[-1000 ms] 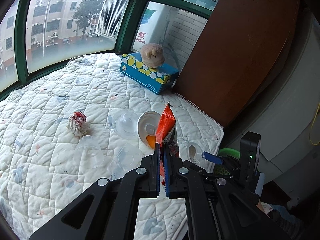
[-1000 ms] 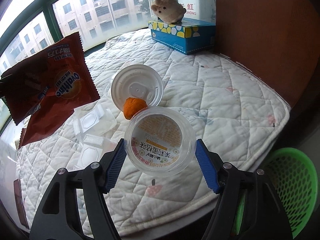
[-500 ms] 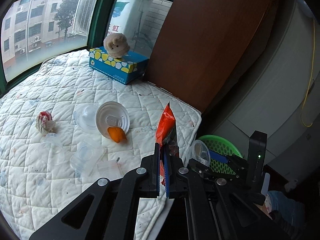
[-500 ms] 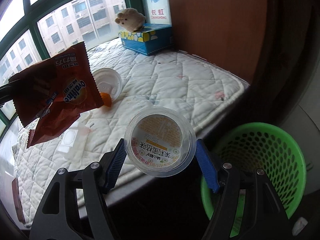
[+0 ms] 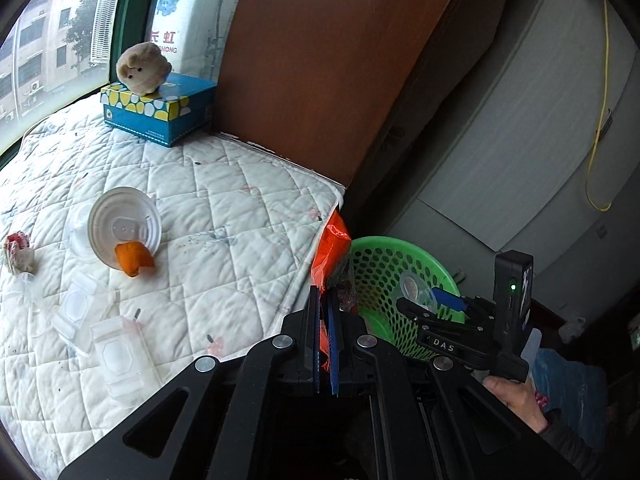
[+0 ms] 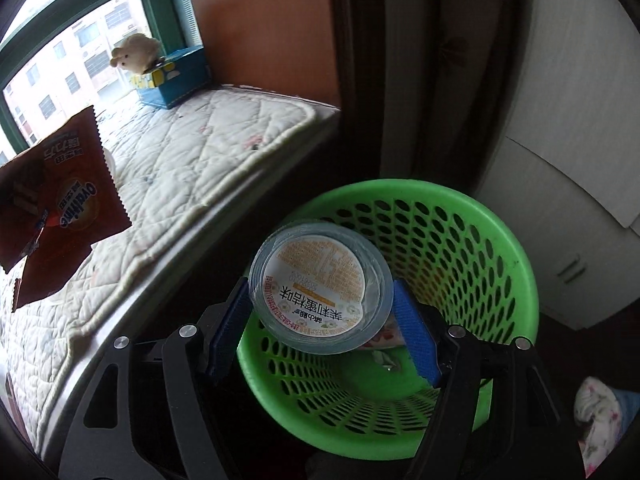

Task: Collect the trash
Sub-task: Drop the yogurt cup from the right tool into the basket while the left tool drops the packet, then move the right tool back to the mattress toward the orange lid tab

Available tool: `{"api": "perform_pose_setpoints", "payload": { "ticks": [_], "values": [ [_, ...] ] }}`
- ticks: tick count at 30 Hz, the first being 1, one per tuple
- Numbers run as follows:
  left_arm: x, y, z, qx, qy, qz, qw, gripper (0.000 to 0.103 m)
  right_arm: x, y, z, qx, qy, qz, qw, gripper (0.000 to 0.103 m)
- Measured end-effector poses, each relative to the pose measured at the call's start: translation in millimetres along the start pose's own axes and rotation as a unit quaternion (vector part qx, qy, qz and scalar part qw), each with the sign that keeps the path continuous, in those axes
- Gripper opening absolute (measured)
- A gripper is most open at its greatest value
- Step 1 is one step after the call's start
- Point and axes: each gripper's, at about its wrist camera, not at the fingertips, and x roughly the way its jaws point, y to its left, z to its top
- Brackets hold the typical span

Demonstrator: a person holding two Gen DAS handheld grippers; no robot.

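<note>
The right gripper is holding the plastic cup between its jaws above the green basket, so it should release centrally, while the left gripper is clamping the orange wrapper nearby.

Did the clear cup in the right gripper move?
Yes. The clear cup, clamped in the right gripper, went from above the quilted mattress to over the green basket.

A beige plush toy sits atop a blue, yellow-spotted tissue box at the far end of a white quilted mattress beneath a green-framed window. A brown wooden panel rises just beside the box.
</note>
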Motion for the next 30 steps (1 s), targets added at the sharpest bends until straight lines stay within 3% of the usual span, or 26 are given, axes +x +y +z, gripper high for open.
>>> {"api": "perform_pose_setpoints", "payload": {
  "ticks": [2,24,27,29,30],
  "values": [
    [7.6,-8.7,0.6,0.006,0.008,-0.003,0.9999,0.004,-1.1,-12.5,-3.1,0.012,0.001,-0.009,1.000,0.080],
    [118.9,-96.0,-9.6,0.060,0.101,-0.033,0.9925,0.006,-66.9,-78.6,-19.9,0.061,-0.063,-0.016,0.996,0.085],
    [128.9,-99.8,-13.8,0.062,0.106,-0.039,0.9917,0.018,-70.5,-86.1,-23.0,0.069,-0.064,-0.017,0.995,0.085],
    [132.5,-102.8,-17.1,0.060,0.108,-0.035,0.9917,0.035,-72.5,-89.8,-25.8,0.072,-0.064,-0.017,0.995,0.085],
    [133.0,-102.2,-18.0,0.058,0.108,-0.037,0.9917,0.035,-73.1,-90.7,-26.6,0.073,-0.064,-0.017,0.995,0.085]
  ]
}}
